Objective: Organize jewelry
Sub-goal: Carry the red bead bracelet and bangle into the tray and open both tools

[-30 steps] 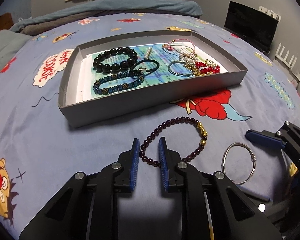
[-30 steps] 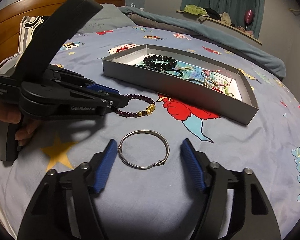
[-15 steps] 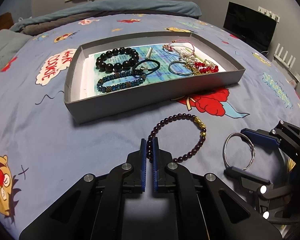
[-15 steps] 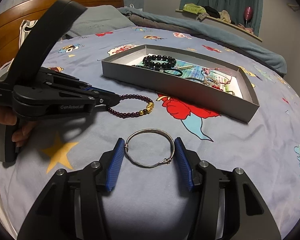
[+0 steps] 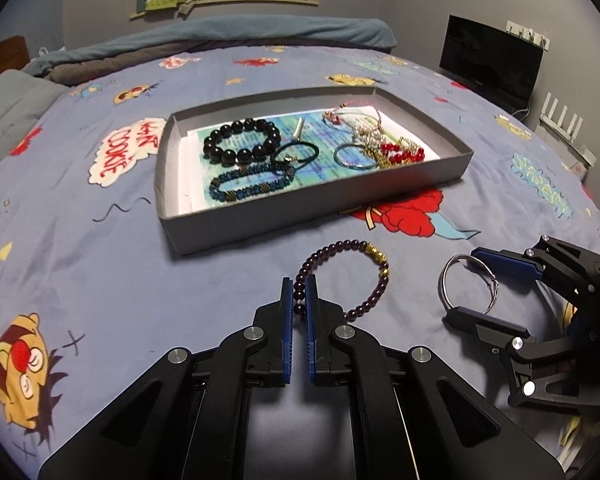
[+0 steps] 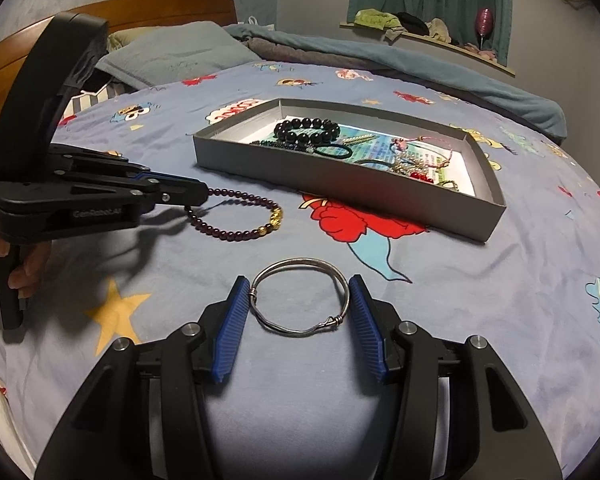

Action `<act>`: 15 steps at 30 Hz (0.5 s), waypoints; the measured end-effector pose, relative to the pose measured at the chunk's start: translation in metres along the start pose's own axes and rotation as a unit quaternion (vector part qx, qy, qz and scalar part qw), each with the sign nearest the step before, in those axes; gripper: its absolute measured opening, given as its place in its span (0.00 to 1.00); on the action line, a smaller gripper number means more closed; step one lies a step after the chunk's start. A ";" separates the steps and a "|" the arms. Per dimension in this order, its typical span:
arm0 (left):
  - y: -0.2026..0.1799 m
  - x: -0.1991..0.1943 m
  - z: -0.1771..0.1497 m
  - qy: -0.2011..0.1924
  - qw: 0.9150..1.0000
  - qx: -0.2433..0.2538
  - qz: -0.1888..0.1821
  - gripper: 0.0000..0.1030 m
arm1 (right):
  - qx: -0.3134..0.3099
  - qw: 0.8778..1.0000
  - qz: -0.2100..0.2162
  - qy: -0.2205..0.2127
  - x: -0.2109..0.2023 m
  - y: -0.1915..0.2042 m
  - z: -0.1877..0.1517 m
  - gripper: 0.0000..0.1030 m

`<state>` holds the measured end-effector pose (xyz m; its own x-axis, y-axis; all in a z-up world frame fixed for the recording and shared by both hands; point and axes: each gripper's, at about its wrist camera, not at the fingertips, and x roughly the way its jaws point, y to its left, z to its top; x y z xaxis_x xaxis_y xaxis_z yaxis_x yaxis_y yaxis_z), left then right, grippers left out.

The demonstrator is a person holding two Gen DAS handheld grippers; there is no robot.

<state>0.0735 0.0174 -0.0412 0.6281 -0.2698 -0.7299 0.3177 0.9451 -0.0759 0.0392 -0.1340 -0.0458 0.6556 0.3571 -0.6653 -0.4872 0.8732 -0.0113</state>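
A purple bead bracelet (image 5: 332,246) with gold beads hangs from my left gripper (image 5: 299,284), which is shut on its near side just above the blue bedspread. In the right wrist view the same bracelet (image 6: 240,195) trails from the left gripper (image 6: 202,196). A silver bangle (image 6: 300,261) sits between the blue pads of my right gripper (image 6: 300,284), and both pads touch its sides. Seen from the left wrist, the bangle (image 5: 444,280) stands tilted up in the right gripper (image 5: 462,283). Beyond both lies a grey tray (image 5: 300,216) holding several bracelets.
The tray (image 6: 340,192) holds a black bead bracelet (image 5: 242,140), a blue bead bracelet (image 5: 252,184), a hair tie and red beads. A person's hand (image 6: 28,268) grips the left tool. Pillows and a folded blanket lie at the far side of the bed.
My left gripper closed onto the purple bracelet and lifted it slightly toward the tray. The right jaws narrowed from either side until they met the silver bangle.
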 end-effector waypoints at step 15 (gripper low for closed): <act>0.004 -0.041 0.023 -0.066 0.997 0.032 -0.006 0.06 | 0.041 0.999 -0.003 -0.018 -0.016 -0.019 0.013 0.49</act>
<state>0.0649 0.0278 0.0043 0.7105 -0.3067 -0.6334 0.3675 0.9293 -0.0377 0.0457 -0.1523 -0.0249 0.6795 0.3628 -0.6377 -0.4355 0.8990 0.0475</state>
